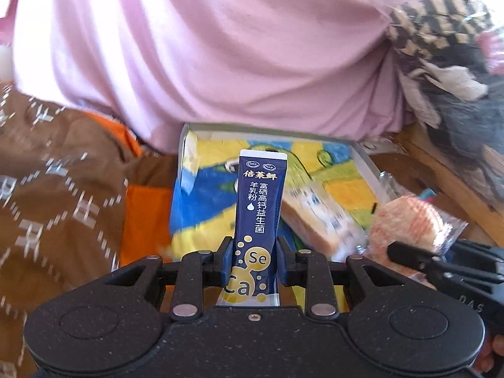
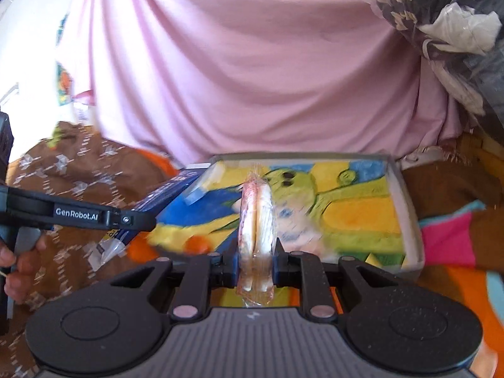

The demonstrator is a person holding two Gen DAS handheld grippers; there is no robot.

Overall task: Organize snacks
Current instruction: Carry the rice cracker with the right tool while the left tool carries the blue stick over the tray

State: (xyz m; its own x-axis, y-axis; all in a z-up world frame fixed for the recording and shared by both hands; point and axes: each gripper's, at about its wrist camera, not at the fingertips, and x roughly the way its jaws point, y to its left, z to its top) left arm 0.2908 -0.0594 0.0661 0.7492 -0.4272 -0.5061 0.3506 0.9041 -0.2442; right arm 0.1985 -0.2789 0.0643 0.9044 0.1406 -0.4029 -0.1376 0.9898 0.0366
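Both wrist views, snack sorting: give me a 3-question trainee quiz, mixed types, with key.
1. True or false: the left gripper is shut on the dark blue sachet.
2. What does the right gripper hold? A) a clear-wrapped round pastry B) a drink can C) nothing
3. Fill in: a wrapped bread slice lies inside the colourful ____.

Key: 1 true. 2 A, the round pastry. 3 tray.
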